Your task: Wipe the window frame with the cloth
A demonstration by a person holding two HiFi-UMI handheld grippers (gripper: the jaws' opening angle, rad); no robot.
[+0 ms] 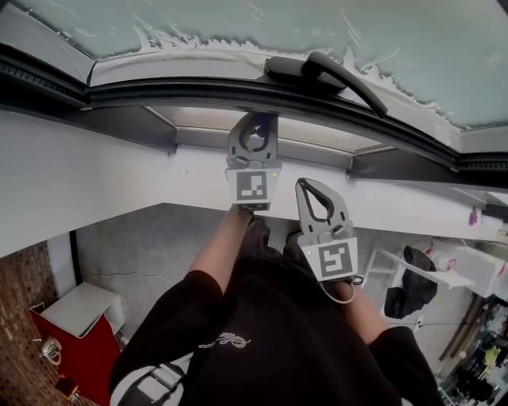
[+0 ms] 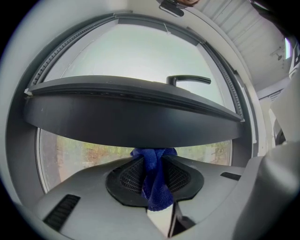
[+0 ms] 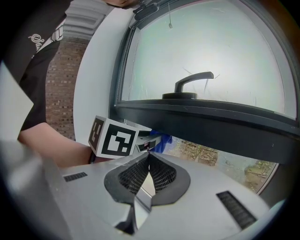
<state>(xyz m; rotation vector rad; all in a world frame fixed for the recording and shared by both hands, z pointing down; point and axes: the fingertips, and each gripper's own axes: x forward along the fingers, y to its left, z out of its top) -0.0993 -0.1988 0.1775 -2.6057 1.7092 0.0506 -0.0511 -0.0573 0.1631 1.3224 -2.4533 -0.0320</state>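
Note:
A blue cloth (image 2: 153,180) is clamped in my left gripper (image 2: 153,157), which is shut on it. Its top bunches against the underside of the dark window frame (image 2: 131,117). In the head view the left gripper (image 1: 254,127) reaches up to the frame (image 1: 159,99), just left of the black handle (image 1: 333,73); the cloth is hidden there. My right gripper (image 1: 312,189) hangs lower and to the right, apart from the frame. In its own view the right gripper (image 3: 149,155) is shut and holds nothing. That view also catches the left gripper's marker cube (image 3: 115,137) and a bit of cloth (image 3: 162,140).
The frosted pane (image 1: 262,24) fills the space above the frame, and a white sill or wall (image 1: 95,182) runs below it. The person's dark sleeves and forearms (image 1: 214,254) are under both grippers. Furniture and a red object (image 1: 79,349) lie far below.

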